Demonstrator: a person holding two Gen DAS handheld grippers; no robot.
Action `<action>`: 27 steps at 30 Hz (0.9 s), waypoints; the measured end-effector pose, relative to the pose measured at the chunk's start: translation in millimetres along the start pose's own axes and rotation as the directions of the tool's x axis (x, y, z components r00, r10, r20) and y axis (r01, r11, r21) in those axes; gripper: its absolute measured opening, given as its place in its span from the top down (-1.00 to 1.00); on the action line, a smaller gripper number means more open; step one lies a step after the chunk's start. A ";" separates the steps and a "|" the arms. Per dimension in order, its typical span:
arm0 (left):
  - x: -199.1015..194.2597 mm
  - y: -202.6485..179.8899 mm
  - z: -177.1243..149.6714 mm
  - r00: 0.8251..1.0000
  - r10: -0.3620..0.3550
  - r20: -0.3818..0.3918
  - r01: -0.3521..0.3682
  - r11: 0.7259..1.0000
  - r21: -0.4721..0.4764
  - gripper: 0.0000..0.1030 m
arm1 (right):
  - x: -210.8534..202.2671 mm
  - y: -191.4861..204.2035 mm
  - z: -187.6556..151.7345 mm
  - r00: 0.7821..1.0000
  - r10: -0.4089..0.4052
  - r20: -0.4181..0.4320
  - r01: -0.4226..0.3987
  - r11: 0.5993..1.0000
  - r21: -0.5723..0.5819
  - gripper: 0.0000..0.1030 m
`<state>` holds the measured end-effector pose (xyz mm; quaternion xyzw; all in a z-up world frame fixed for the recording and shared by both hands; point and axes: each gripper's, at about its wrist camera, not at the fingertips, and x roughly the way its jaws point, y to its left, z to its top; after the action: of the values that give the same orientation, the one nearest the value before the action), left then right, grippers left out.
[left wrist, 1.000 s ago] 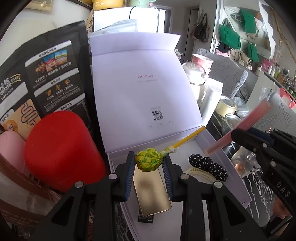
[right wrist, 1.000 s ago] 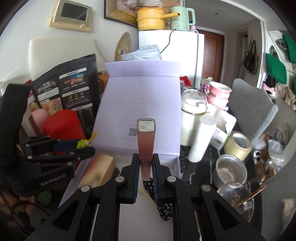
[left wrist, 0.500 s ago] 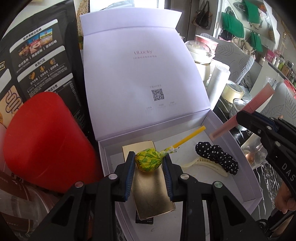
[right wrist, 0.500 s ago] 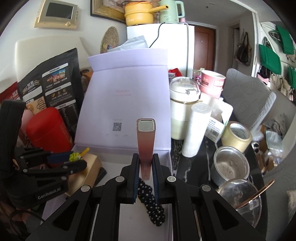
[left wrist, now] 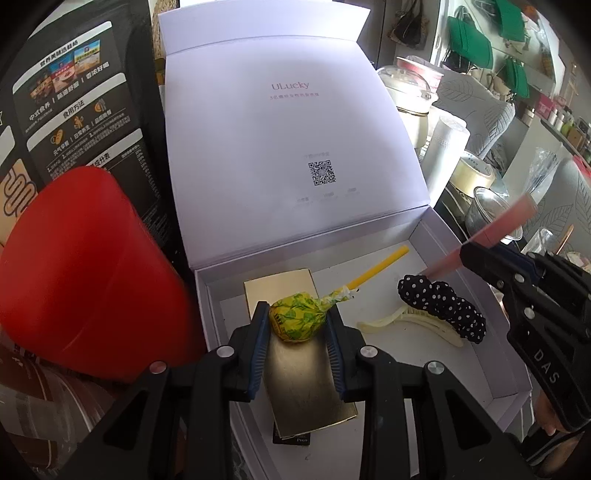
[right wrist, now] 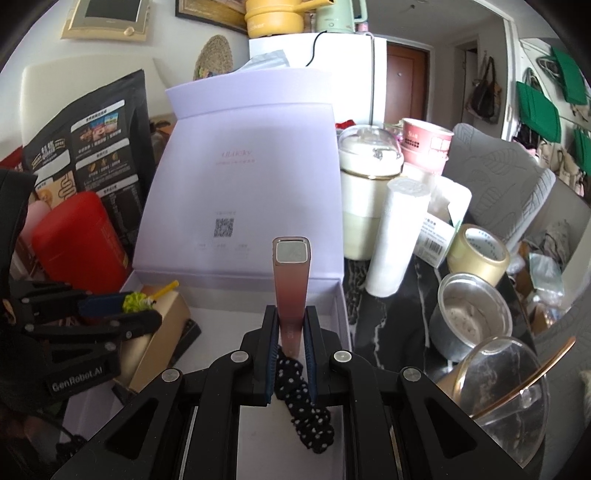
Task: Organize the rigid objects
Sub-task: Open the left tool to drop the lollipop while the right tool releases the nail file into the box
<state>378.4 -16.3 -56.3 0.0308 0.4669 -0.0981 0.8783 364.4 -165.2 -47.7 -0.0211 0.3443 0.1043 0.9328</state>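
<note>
1. Surroundings: red canister [left wrist: 88, 273] stands just left of the white box [left wrist: 476, 354]; gold case [left wrist: 299, 354] and polka-dot hair clip [left wrist: 439, 306] lie inside.
2. Left gripper [left wrist: 297, 325] clamps the lollipop [left wrist: 297, 321] above the gold case; stick points far-right.
3. Right gripper [right wrist: 290, 336] clamps the pink tube [right wrist: 291, 291], long axis pointing forward.

We are in a lived-in home, in a kitchen or dining corner. A white fridge [right wrist: 340, 74] stands at the back with a yellow pot [right wrist: 275, 18] and a green kettle [right wrist: 338, 14] on top, beside a brown door [right wrist: 406, 85]. Handbags [right wrist: 484, 92] and green totes [right wrist: 535, 107] hang on the right wall. The dark marble table [right wrist: 391, 325] is crowded along its right edge with a steel bowl [right wrist: 472, 317], a tape roll [right wrist: 478, 254] and a lidded jar [right wrist: 369, 184].
</note>
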 end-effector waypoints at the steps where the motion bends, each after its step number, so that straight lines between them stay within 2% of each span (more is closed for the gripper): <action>1: 0.3 -0.1 0.3 1.000 0.004 -0.006 -0.004 1.000 0.003 0.44 | -1.0 0.1 -1.5 1.000 -0.002 -0.003 0.002 1.000 -0.002 0.74; 8: -0.7 -3.7 -0.9 0.999 0.029 -0.035 -0.029 1.000 0.001 0.44 | -7.0 0.6 -14.1 0.999 -0.005 -0.033 0.005 1.000 -0.007 0.71; 11: -1.8 -6.5 -2.4 0.998 0.033 -0.045 -0.033 0.999 0.008 0.44 | -8.9 -1.1 -17.9 0.999 -0.022 -0.042 0.022 1.000 -0.002 0.50; 22: -6.6 -14.9 -3.4 0.997 0.050 -0.051 -0.048 0.998 0.039 0.42 | -24.1 -6.5 -24.6 0.997 -0.045 -0.060 0.045 0.999 0.002 0.49; 23: -6.8 -15.9 -3.8 0.997 0.052 -0.052 -0.050 0.998 0.043 0.39 | -26.0 -5.7 -24.6 0.997 -0.043 -0.061 0.043 0.999 -0.002 0.49; 24: -6.8 -16.5 -3.7 0.997 0.052 -0.051 -0.050 0.998 0.045 0.26 | -27.5 -5.2 -24.8 0.997 -0.042 -0.060 0.042 0.999 -0.005 0.49; 26: -8.1 -17.8 -3.6 0.998 0.049 -0.045 -0.047 0.998 0.043 -0.04 | -31.8 -4.1 -24.4 0.998 -0.045 -0.054 0.044 0.999 -0.010 0.49; 27: -10.1 -17.9 -3.2 0.998 0.050 -0.039 -0.048 0.998 0.041 -0.27 | -33.9 -3.7 -24.1 0.998 -0.047 -0.050 0.046 0.999 -0.012 0.50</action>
<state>366.7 -31.9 -49.1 0.0615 0.4813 -0.0852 0.8702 324.6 -177.6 -44.3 -0.0368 0.3665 0.0839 0.9259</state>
